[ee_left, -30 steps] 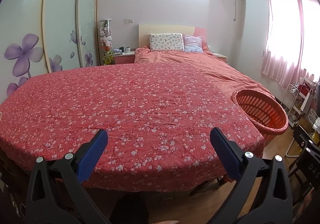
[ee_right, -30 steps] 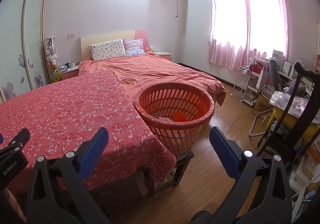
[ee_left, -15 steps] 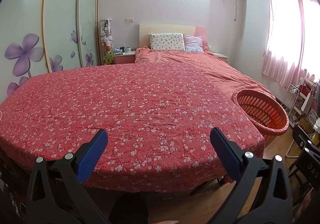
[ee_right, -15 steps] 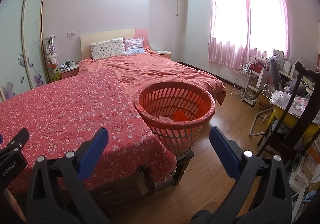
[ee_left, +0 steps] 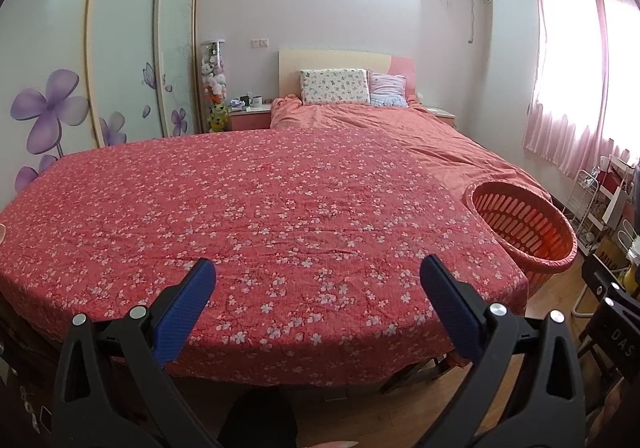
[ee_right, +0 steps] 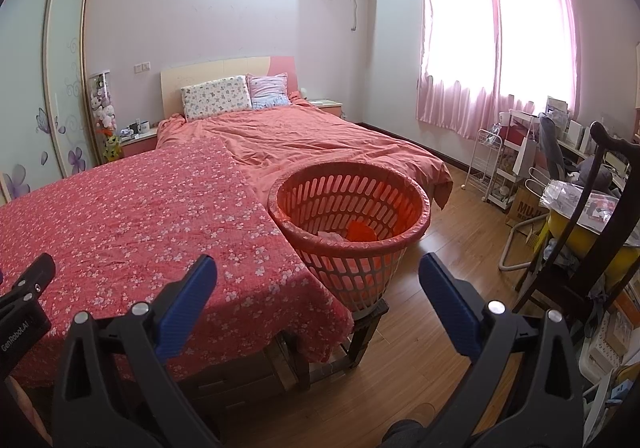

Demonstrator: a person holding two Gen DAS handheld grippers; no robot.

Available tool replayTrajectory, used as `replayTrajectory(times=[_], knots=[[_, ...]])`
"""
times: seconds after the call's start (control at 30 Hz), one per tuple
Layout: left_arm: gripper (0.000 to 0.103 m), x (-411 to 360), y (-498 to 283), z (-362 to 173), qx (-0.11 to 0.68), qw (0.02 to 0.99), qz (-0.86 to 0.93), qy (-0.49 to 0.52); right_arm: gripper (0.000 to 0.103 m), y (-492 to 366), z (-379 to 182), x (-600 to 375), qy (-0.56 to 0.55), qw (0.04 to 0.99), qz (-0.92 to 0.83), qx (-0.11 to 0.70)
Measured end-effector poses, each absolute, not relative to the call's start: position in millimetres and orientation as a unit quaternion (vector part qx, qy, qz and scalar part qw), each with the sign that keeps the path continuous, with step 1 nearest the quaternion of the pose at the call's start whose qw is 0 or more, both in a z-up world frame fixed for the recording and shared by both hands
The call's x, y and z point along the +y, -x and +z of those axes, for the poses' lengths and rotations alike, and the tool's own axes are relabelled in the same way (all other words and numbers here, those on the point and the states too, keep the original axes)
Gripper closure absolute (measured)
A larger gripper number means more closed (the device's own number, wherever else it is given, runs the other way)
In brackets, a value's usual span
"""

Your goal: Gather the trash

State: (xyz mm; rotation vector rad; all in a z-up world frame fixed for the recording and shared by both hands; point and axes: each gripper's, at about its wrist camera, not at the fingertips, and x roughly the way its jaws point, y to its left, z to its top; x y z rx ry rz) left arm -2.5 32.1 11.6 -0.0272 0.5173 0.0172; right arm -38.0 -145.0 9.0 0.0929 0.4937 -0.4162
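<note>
An orange slotted basket [ee_right: 348, 203] stands on a low stool at the right corner of the table, and it also shows at the right of the left wrist view as the basket [ee_left: 524, 224]. Inside it lie a pale crumpled scrap [ee_right: 330, 236] and an orange piece [ee_right: 360, 232]. My right gripper [ee_right: 318, 288] is open and empty, held back from the basket and pointing at it. My left gripper [ee_left: 318, 296] is open and empty above the near edge of the red flowered cloth [ee_left: 260, 215]. No loose trash shows on the cloth.
A bed [ee_right: 304, 139] with an orange cover lies behind the cloth-covered table. A dark wooden chair [ee_right: 580, 232], a white wire rack [ee_right: 490, 163] and cluttered shelves crowd the right side. Wood floor [ee_right: 432, 312] lies open right of the basket. Sliding wardrobe doors [ee_left: 120, 59] line the left wall.
Both views have shifted very slightly, with the basket a touch lower in the left wrist view. Both grippers stay open and empty.
</note>
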Motion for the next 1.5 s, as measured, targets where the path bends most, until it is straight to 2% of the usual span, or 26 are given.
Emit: replayTrajectory(times=[1.5], knots=[[0.002, 33.8, 2.2, 8.2, 0.263, 0.965, 0.009, 0.015, 0.004, 36.2, 2.3, -146.3, -0.047, 0.946, -0.202, 0.249]])
